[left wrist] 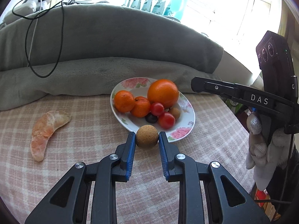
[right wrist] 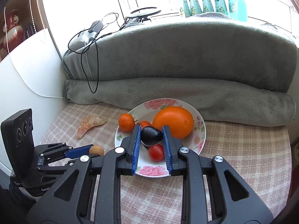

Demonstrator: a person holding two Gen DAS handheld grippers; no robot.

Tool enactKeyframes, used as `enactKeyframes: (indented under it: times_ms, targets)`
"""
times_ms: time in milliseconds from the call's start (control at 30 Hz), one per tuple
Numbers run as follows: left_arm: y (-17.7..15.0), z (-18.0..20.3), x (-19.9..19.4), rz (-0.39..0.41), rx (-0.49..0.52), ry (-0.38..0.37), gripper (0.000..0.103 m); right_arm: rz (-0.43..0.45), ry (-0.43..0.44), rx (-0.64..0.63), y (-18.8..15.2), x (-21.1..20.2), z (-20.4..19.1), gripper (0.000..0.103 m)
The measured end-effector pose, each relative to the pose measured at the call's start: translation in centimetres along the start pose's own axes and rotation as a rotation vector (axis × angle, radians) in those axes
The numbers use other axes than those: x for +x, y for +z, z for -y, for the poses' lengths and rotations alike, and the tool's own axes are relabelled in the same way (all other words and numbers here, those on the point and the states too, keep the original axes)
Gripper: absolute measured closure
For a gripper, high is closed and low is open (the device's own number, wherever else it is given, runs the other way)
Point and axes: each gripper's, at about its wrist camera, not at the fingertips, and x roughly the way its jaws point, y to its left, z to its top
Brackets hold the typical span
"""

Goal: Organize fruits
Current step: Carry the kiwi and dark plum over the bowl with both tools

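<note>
My left gripper (left wrist: 147, 137) is shut on a small round brown fruit (left wrist: 146, 136), held just before the near rim of a flowered plate (left wrist: 185, 115). The plate holds a large orange (left wrist: 162, 93), two mandarins (left wrist: 124, 100), two cherry tomatoes (left wrist: 166, 120), a dark fruit (left wrist: 151, 118) and another brown fruit (left wrist: 174, 113). My right gripper (right wrist: 151, 136) is shut on a dark plum-like fruit (right wrist: 151, 134) over the plate (right wrist: 202, 130). A peeled mandarin piece (left wrist: 46, 128) lies on the cloth to the plate's left. The left gripper (right wrist: 93, 151) with its brown fruit (right wrist: 96, 150) shows at lower left.
A pink checked cloth (left wrist: 84, 130) covers the surface. A folded grey blanket (left wrist: 112, 37) rises behind the plate, with black cables (left wrist: 44, 28) hanging over it. Bottles (right wrist: 205, 1) line the window sill. A gloved hand (left wrist: 257, 145) holds the right gripper (left wrist: 195, 85) at the right.
</note>
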Motion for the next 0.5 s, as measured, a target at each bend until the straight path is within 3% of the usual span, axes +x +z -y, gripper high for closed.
enactKeyframes:
  times_ms: [500]
  targets:
    - [1.2,0.7,2.0,-0.026,0.021,-0.011,0.080,-0.002,0.023,-0.030,2.8,3.5,0.0,0.079]
